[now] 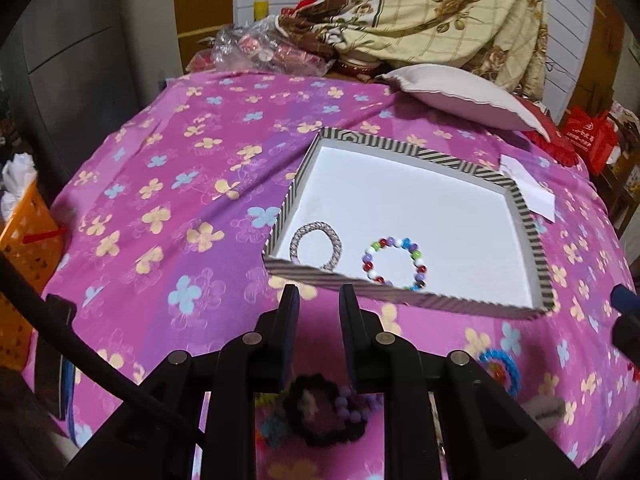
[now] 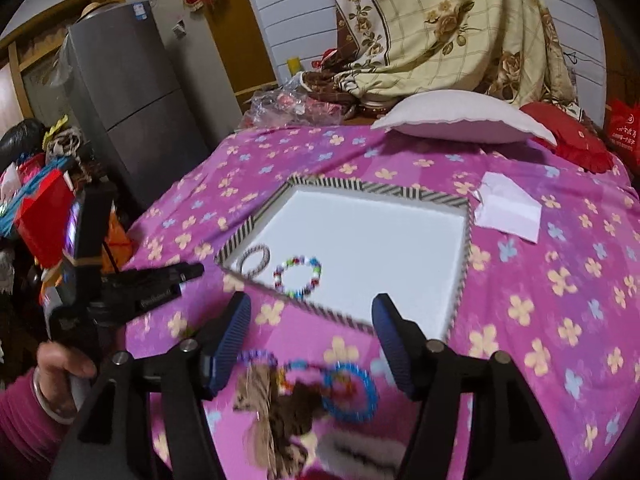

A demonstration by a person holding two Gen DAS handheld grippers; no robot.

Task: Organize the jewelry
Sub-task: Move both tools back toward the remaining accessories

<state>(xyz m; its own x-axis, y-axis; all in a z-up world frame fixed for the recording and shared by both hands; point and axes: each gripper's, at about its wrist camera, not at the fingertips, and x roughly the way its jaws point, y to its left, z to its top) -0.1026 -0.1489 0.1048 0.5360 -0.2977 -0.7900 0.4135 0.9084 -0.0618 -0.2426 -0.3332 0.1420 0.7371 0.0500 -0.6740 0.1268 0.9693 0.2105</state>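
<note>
Bracelets point(image 1: 395, 263) in striped tray point(image 1: 404, 150) beyond left hand-held gripper point(image 1: 319, 294), jaws narrow, empty; right hand-held gripper point(image 2: 310, 314) wide, empty

— How are your tongs set?
— My left gripper point(image 1: 319, 294) has its jaws a narrow gap apart, nothing between them. My right gripper point(image 2: 310, 316) gapes wide and empty. My left hand point(image 2: 66, 364) grips its handle.

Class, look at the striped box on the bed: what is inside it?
Inside the striped box lie a silver bracelet and a colourful bead bracelet. Its near wall hides each bracelet's lower edge.
</note>
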